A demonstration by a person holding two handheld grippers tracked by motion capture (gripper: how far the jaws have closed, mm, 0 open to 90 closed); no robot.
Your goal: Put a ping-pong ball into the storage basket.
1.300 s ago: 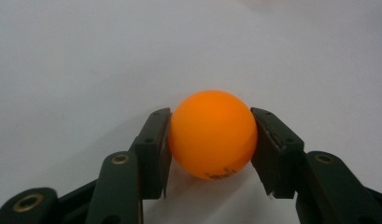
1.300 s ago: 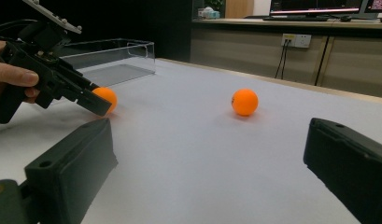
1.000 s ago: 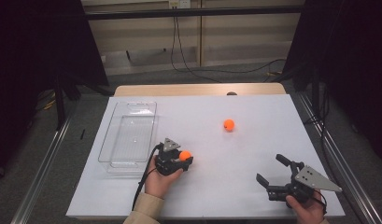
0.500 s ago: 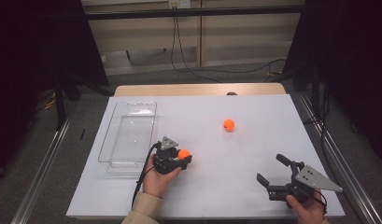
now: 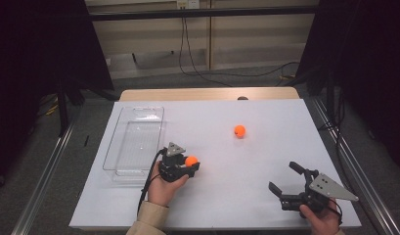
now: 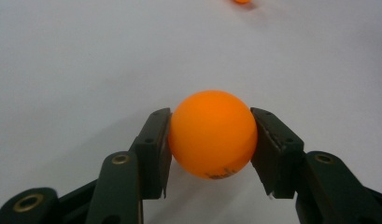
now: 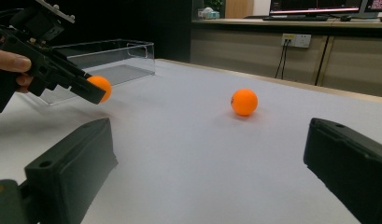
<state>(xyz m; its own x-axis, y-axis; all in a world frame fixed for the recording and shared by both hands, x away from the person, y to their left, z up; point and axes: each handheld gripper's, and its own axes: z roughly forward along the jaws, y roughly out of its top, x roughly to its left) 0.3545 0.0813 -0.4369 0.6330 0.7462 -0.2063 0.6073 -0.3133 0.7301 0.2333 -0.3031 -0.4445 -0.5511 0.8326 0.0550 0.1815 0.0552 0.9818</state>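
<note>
My left gripper (image 5: 190, 164) clamps an orange ball (image 6: 212, 134) between both pads, raised just above the white table (image 5: 227, 196), beside the clear tray (image 5: 134, 142) near the left edge. My right gripper (image 5: 285, 183), jaws wide and empty, rests near the front right corner; a second ball (image 5: 239, 130) lies mid-table.

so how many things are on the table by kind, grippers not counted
orange balls: 2, one clamped in the left gripper as the held ball, one loose ball lying alone on the white table
clear plastic trays: 1, the clear tray at the table's left side, nothing in it
total: 3
</note>
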